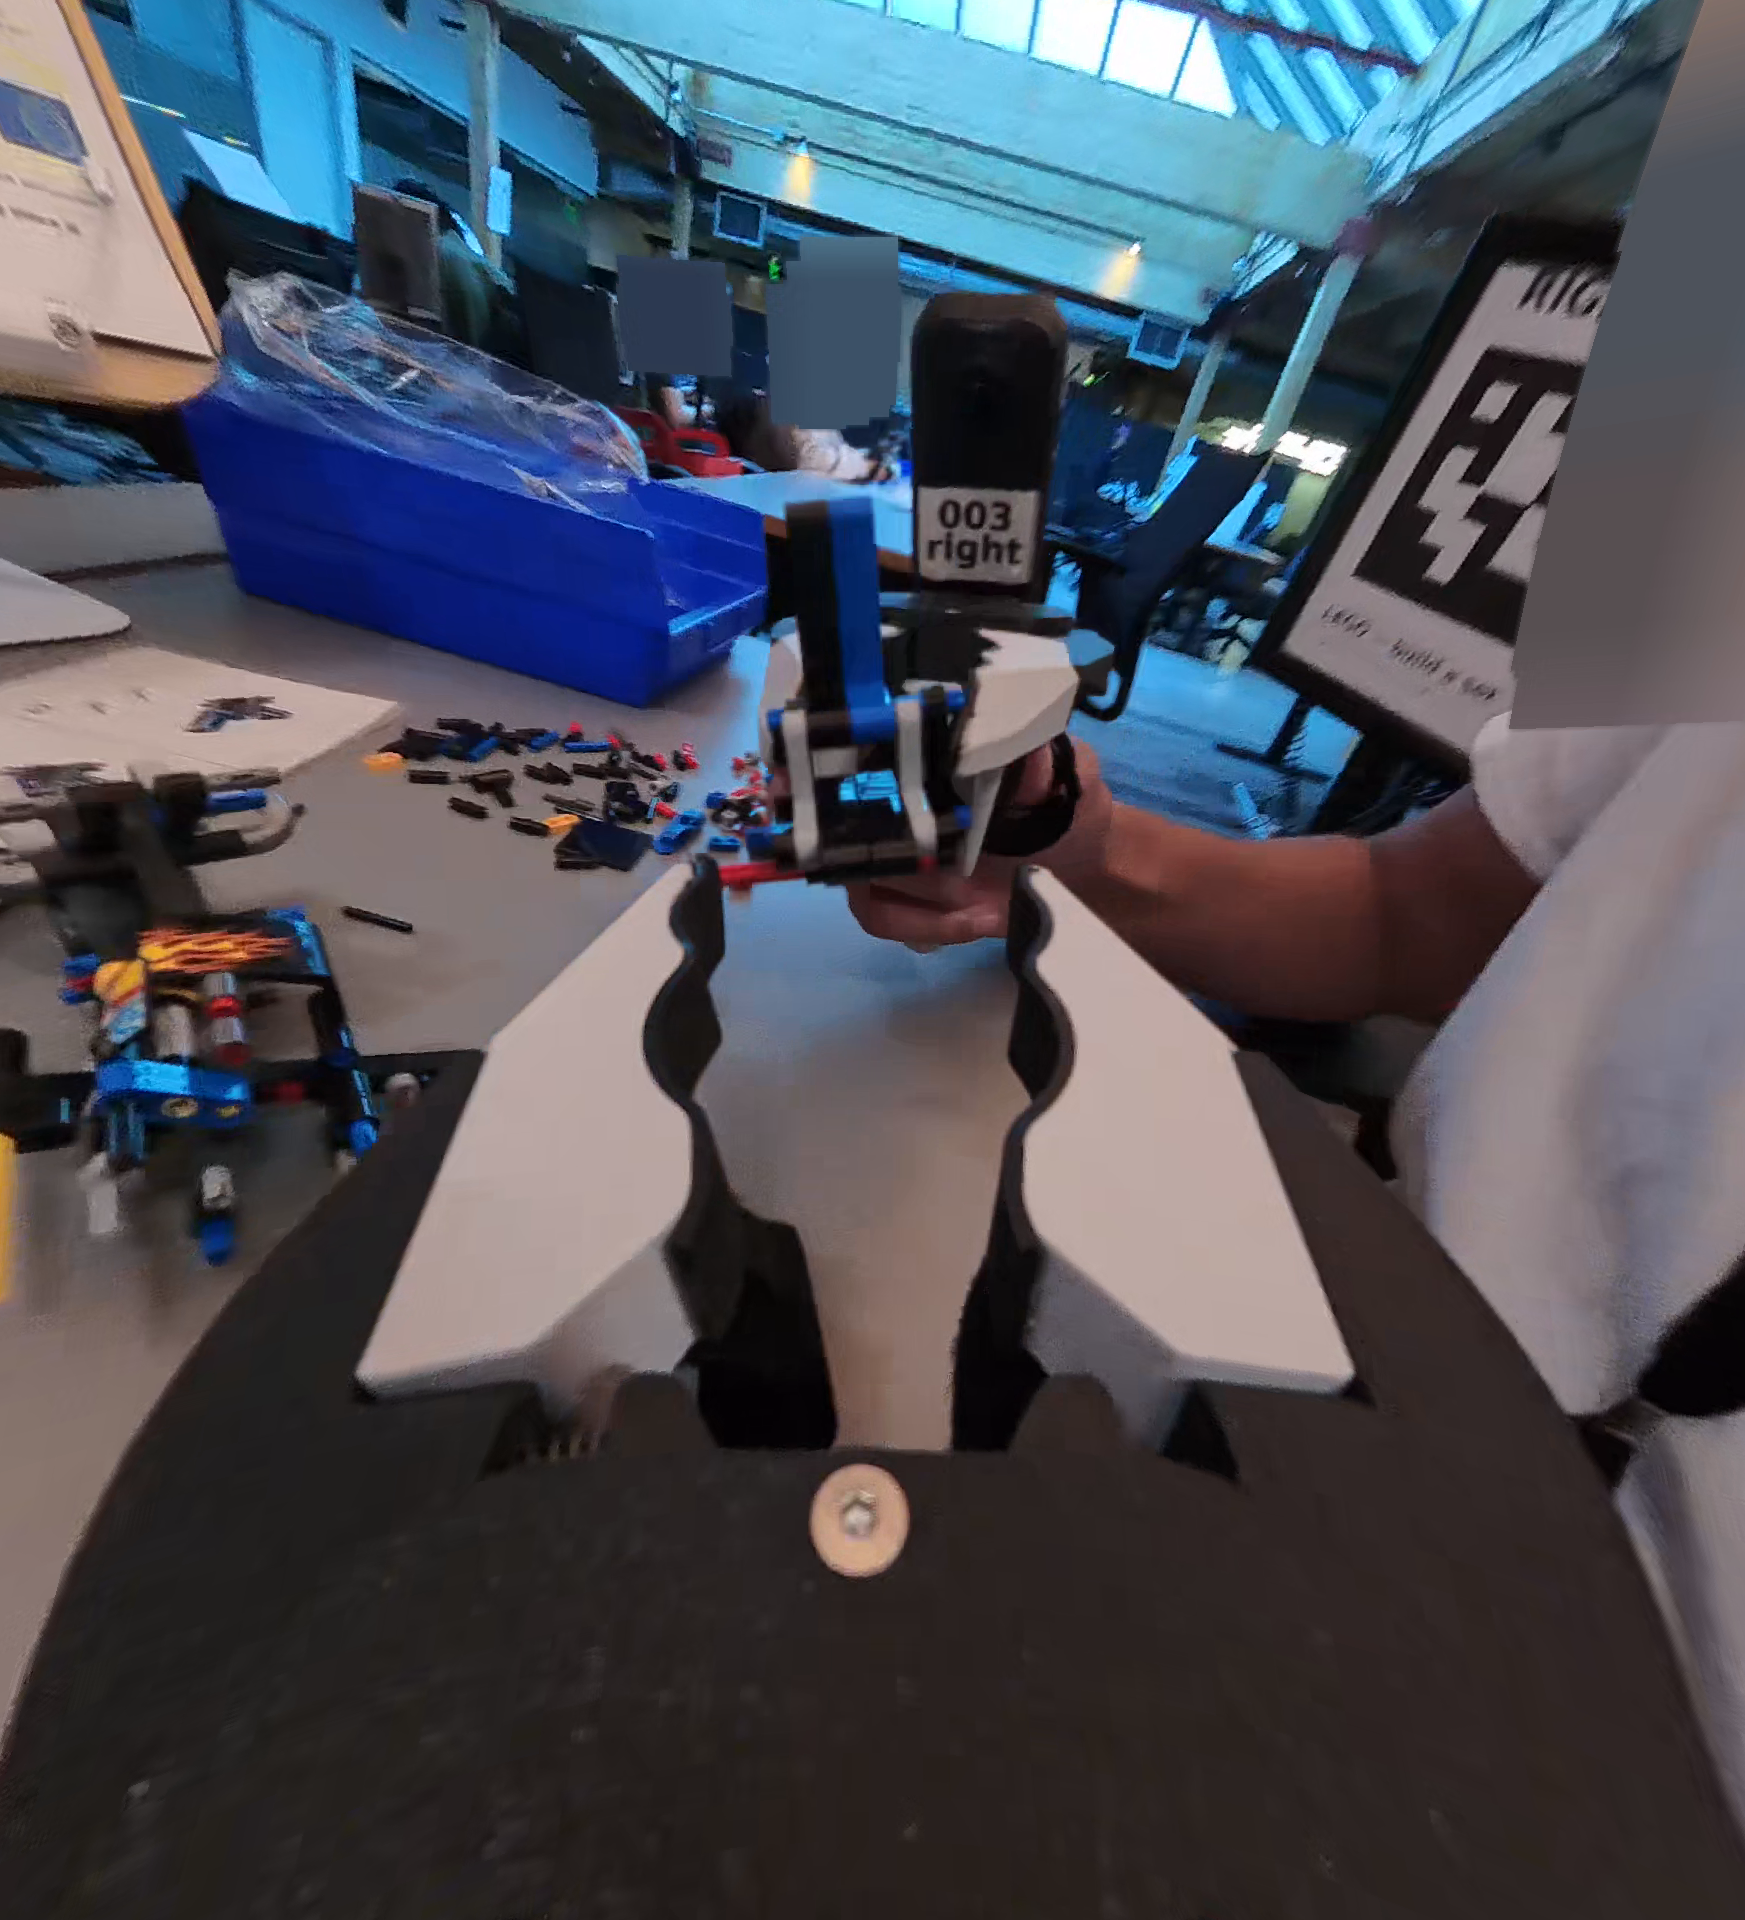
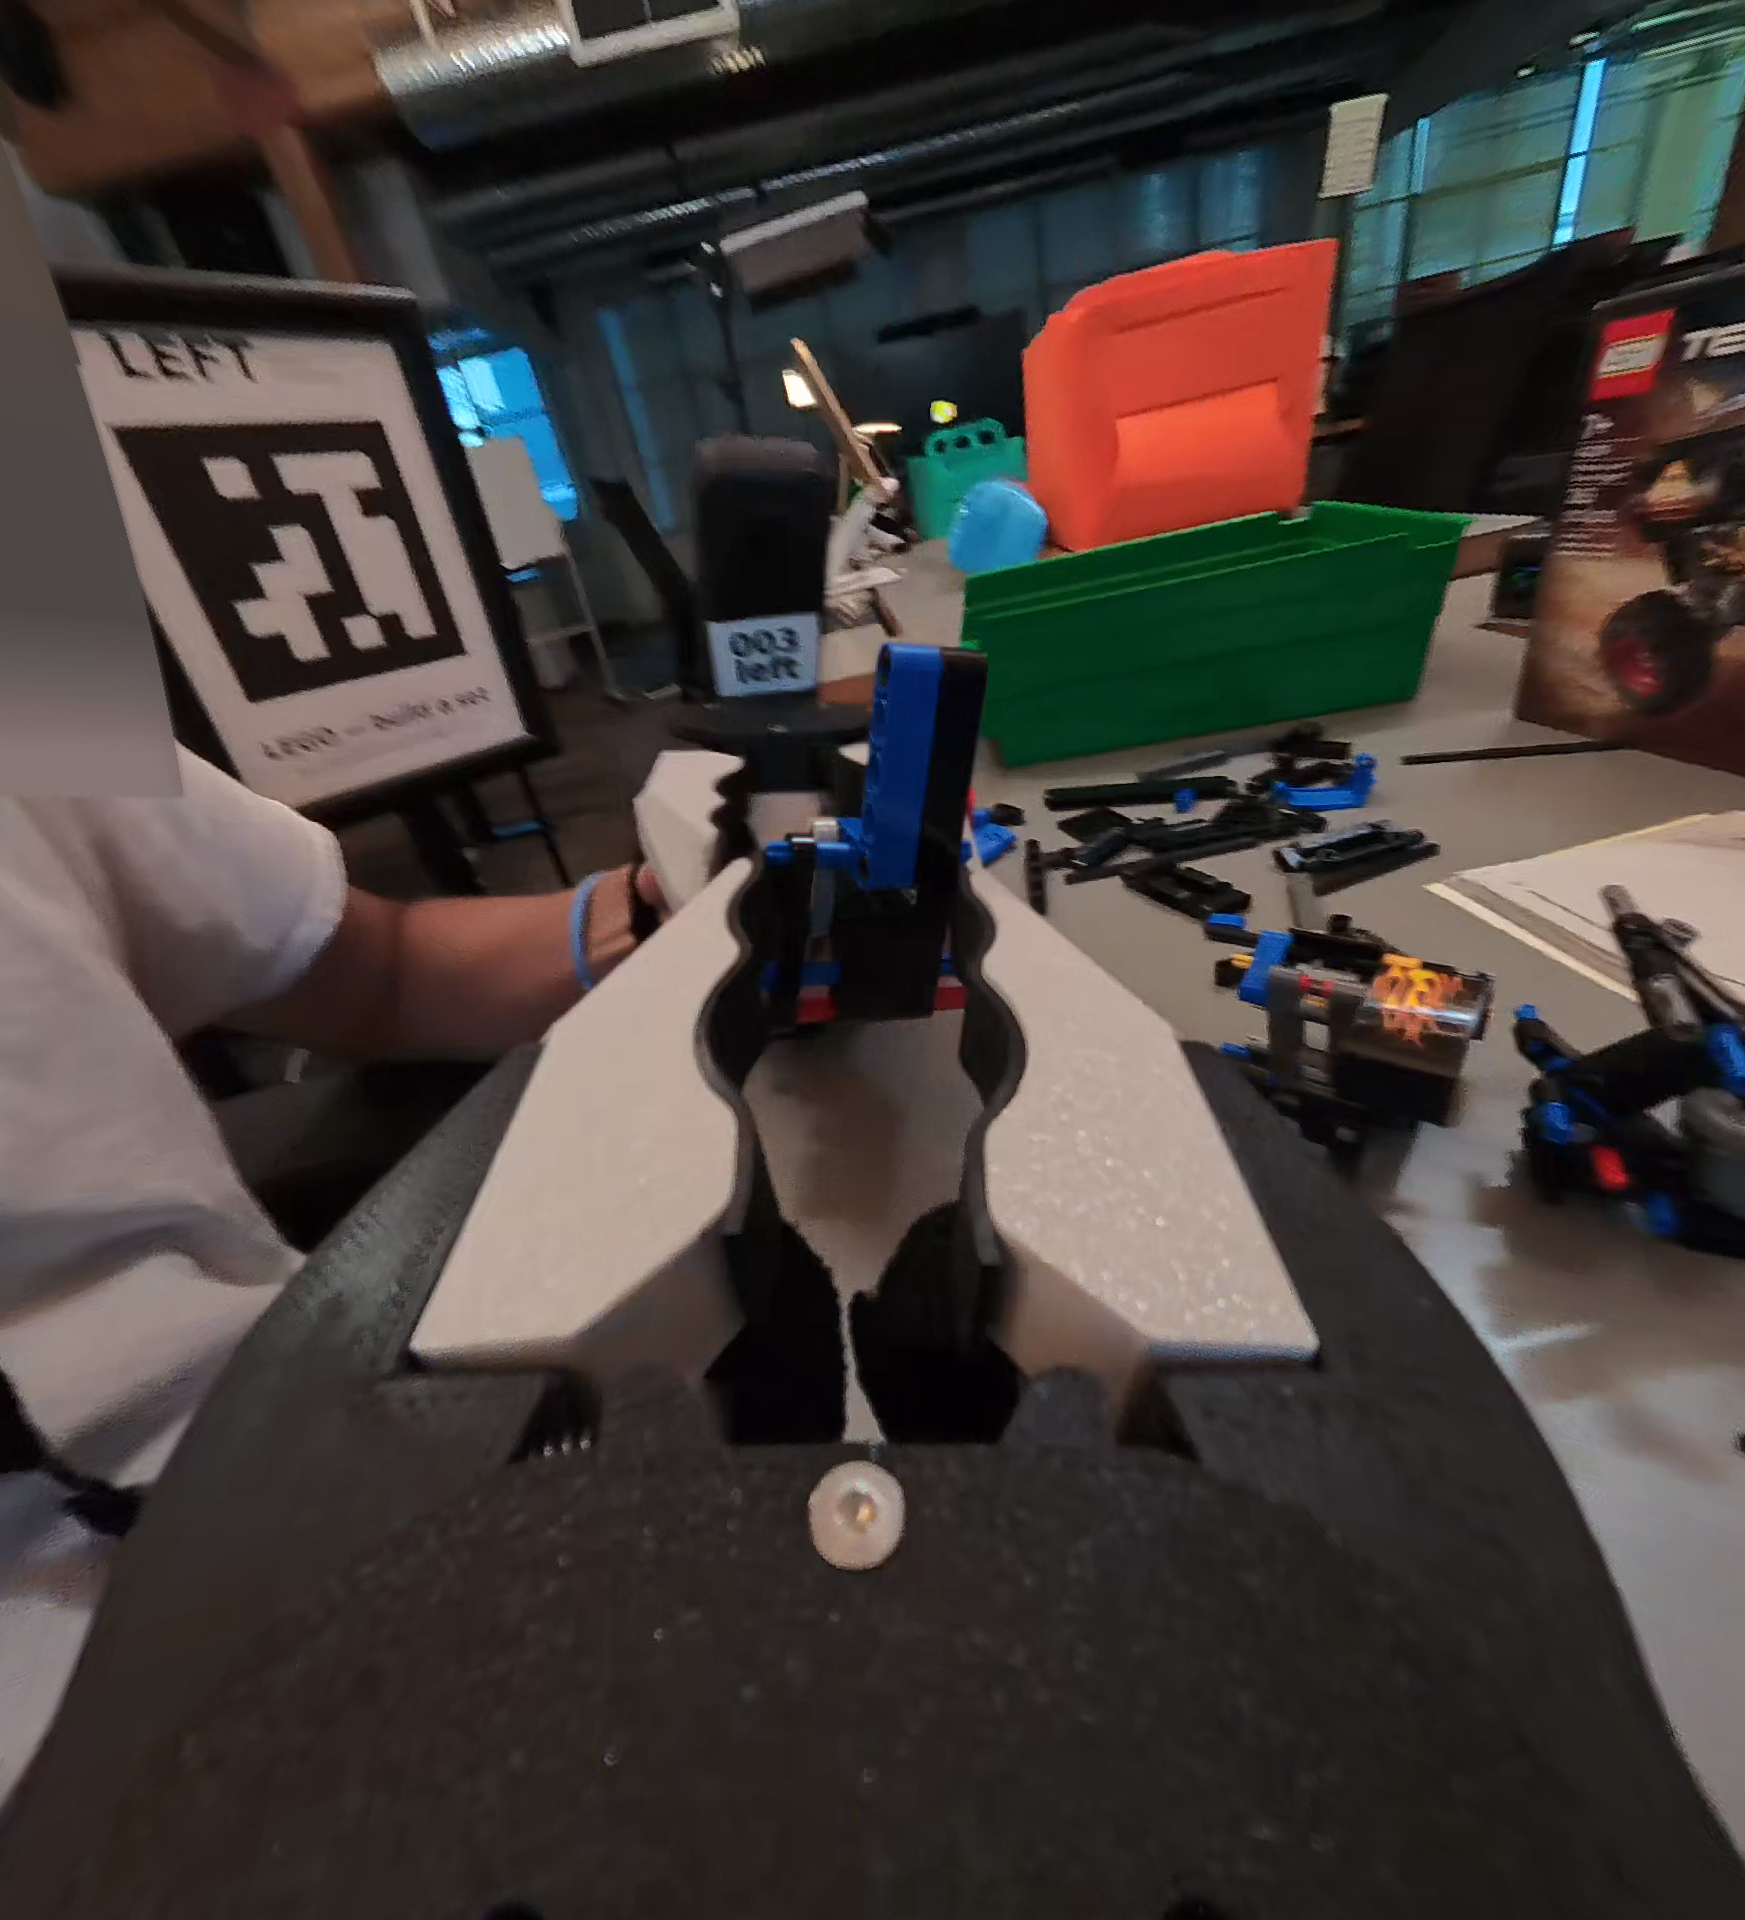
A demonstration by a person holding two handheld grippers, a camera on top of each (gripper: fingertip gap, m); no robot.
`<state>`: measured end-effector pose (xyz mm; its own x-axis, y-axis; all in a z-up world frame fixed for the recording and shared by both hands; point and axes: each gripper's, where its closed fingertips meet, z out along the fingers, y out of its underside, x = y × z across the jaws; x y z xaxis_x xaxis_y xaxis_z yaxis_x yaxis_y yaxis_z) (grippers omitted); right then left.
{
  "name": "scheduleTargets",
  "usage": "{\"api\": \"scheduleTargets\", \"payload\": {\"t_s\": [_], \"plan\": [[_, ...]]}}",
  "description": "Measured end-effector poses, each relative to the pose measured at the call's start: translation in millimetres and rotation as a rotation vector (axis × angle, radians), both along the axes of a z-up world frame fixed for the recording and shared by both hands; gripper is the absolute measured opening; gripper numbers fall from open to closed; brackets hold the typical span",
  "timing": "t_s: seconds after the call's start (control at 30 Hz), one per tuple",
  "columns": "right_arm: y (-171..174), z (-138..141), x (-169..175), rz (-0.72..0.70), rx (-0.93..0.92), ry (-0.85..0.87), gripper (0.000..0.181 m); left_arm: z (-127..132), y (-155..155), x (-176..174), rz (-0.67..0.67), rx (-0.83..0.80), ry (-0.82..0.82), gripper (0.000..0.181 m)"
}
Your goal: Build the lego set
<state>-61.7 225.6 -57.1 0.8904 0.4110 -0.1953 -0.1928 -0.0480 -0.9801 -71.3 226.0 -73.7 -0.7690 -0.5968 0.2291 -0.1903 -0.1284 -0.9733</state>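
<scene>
Two hand-held grippers are raised above the surface (image 2: 1574, 1403), facing one another. The right hand-held gripper (image 2: 863, 935) is clenched on a small black-and-blue sub-assembly (image 2: 889, 831), which is held clear of the surface with its blue beam pointing upward. The left hand-held gripper (image 1: 863, 904) is released and carries nothing; its tips are just beside the lower edge of the sub-assembly, where a red pin (image 1: 743, 873) projects. Whether contact is made there cannot be told.

Progress is judged as partial. A larger chassis section with a flame-printed block (image 1: 193, 1029) is already assembled and rests on the surface to the left. A further built section with grey parts (image 2: 1678, 1122) lies near the instruction booklet (image 2: 1678, 894). Many loose black, blue and red pieces (image 1: 577, 774) are scattered near the blue bin (image 1: 452, 561), so considerable assembly is judged to remain. The held sub-assembly has not yet been joined to the chassis section. A green bin (image 2: 1200, 623) and the set's box (image 2: 1699, 520) stand at the far side.
</scene>
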Motion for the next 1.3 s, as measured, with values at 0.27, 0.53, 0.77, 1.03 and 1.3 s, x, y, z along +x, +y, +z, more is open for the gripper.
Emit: {"api": "scheduleTargets", "payload": {"t_s": [0.27,0.53,0.77,1.03,1.3], "plan": [[5.0,-9.8,-15.2,0.045,-0.034,0.0,0.032,-2.2,-11.6,-0.7,-0.045,-0.01,0.012,0.037],[-1.5,1.1,-24.3,0.201,0.028,0.21,0.031,6.9,-15.7,-11.2,-0.099,-0.069,-0.026,0.036],[-2.5,-1.9,-22.9,0.202,0.032,0.166,0.031,4.0,-17.3,-9.4,-0.086,-0.045,-0.021,0.036],[-6.1,-5.5,-24.4,0.21,0.023,0.113,0.03,0.2,-20.6,-8.4,-0.055,0.026,-0.061,0.036],[-4.4,-6.2,-23.4,0.197,0.03,0.091,0.029,-0.5,-19.2,-6.9,-0.052,0.038,-0.067,0.036]]}}
